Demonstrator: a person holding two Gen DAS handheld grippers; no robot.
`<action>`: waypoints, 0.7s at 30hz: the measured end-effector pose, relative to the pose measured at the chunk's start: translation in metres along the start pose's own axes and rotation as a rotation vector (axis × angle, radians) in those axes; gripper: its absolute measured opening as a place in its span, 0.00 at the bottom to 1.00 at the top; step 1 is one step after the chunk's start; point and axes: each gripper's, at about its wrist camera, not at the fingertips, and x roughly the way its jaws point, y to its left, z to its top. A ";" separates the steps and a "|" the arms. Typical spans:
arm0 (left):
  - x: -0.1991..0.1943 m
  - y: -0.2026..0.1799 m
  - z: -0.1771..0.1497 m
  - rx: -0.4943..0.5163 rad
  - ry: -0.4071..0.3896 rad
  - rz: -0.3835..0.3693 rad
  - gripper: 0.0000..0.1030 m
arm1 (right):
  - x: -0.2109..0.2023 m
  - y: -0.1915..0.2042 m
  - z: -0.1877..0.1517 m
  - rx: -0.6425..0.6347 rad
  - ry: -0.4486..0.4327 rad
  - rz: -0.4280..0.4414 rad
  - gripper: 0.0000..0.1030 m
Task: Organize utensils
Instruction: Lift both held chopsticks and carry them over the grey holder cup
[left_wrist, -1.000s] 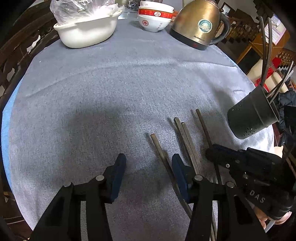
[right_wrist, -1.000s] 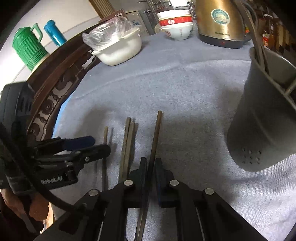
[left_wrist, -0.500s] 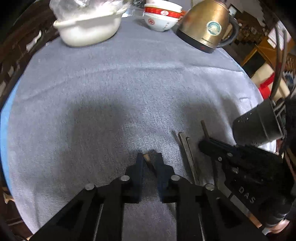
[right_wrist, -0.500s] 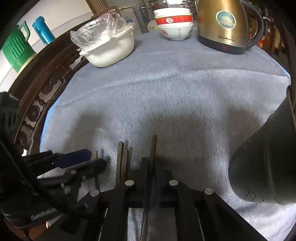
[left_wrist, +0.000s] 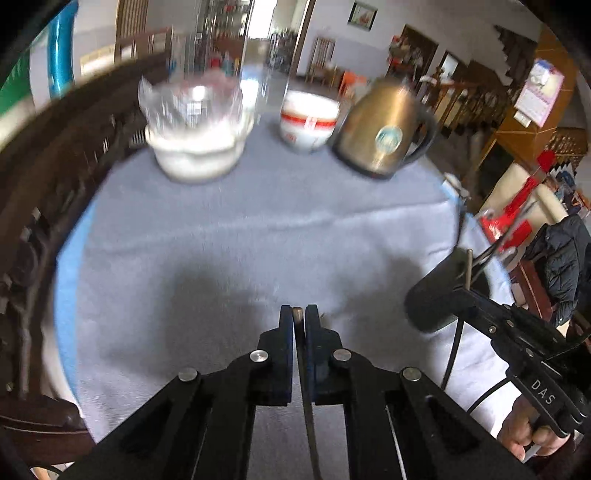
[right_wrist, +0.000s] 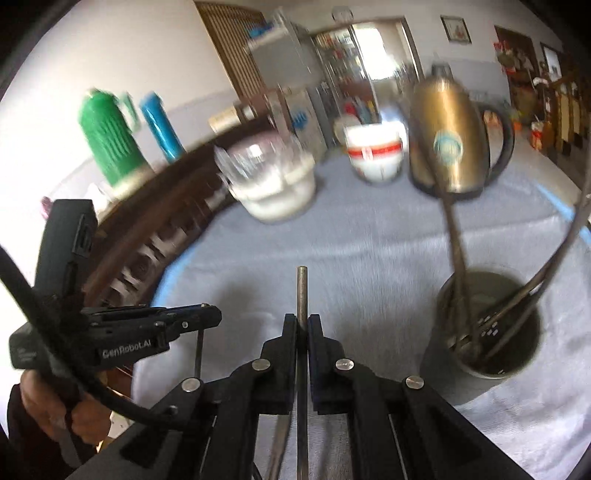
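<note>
My left gripper (left_wrist: 297, 314) is shut on a metal chopstick (left_wrist: 297, 314), whose tip just shows between the pads; the chopstick hangs below the gripper in the right wrist view (right_wrist: 198, 350). My right gripper (right_wrist: 302, 321) is shut on another metal chopstick (right_wrist: 302, 291), which sticks out past the pads, lifted off the cloth. The dark perforated utensil holder (right_wrist: 487, 332) stands to the right with several utensils in it. It also shows in the left wrist view (left_wrist: 436, 295), behind the right gripper (left_wrist: 469, 291).
At the far side of the grey tablecloth (left_wrist: 258, 229) stand a white pot with a plastic bag (left_wrist: 195, 147), red-and-white bowls (left_wrist: 308, 123) and a brass kettle (left_wrist: 384, 133). A carved wooden chair back (right_wrist: 147, 251) curves along the left. Green (right_wrist: 107, 136) and blue flasks stand behind it.
Both grippers have lifted their chopsticks off the cloth and tilted upward, so the room beyond shows. The holder now appears upright beside my right gripper. The frames are motion-blurred.
</note>
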 end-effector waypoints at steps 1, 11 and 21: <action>-0.013 -0.005 0.002 0.010 -0.031 -0.001 0.06 | -0.015 0.001 0.002 -0.008 -0.040 0.011 0.06; -0.091 -0.046 0.020 0.079 -0.212 -0.027 0.05 | -0.104 -0.009 0.021 0.023 -0.291 0.001 0.06; -0.126 -0.091 0.063 0.138 -0.329 -0.047 0.05 | -0.163 -0.032 0.060 0.073 -0.439 -0.042 0.06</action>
